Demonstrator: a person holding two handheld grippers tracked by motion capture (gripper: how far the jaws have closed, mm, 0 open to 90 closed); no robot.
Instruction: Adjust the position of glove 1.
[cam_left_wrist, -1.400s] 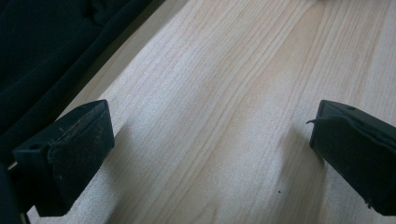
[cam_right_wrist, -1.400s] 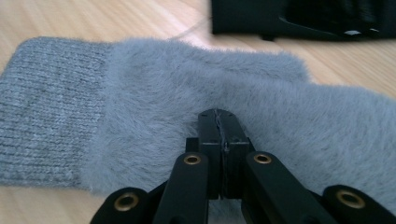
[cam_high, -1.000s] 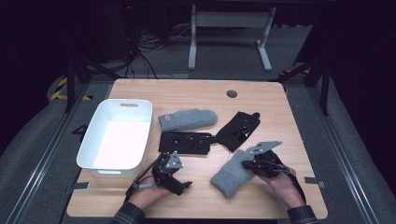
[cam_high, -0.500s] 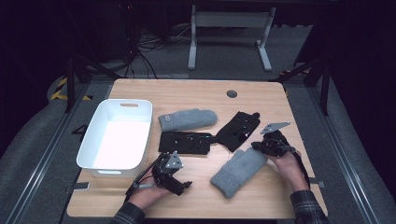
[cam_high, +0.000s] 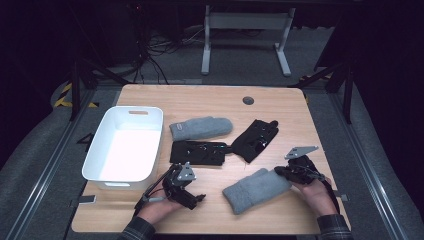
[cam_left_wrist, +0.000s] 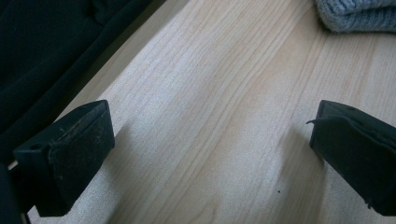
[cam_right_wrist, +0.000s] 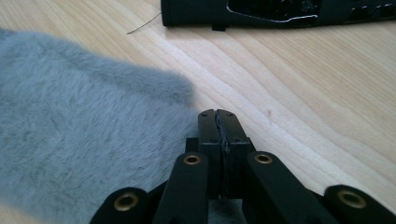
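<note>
High view: the wooden tabletop (cam_high: 210, 100) carries a white rectangular plastic tub (cam_high: 125, 145) near its left edge, a grey knitted mitten (cam_high: 201, 127) at centre, two black fabric gloves (cam_high: 230, 147) beside that mitten, and a grey fleece mitten (cam_high: 256, 190) near the front edge, right of centre. The left gripper (cam_high: 192, 196) rests near the front edge, just in front of the tub. The right gripper (cam_high: 280, 172) sits at the right end of the fleece mitten.

Left gripper view: the jaws stand wide apart over bare wood, holding nothing. A corner of grey fleece mitten (cam_left_wrist: 357, 14) shows at the top right.

Right gripper view: the jaws are fully closed together at the mitten's edge (cam_right_wrist: 88, 130); whether fabric is pinched between them cannot be told. One black glove (cam_right_wrist: 280, 11) lies beyond.

Judgement: the step in hand appears to be taking hold of the fleece mitten for transfer to the tub. The next move calls for confirming the grip, then lifting clear and carrying leftward over the tub rim.
</note>
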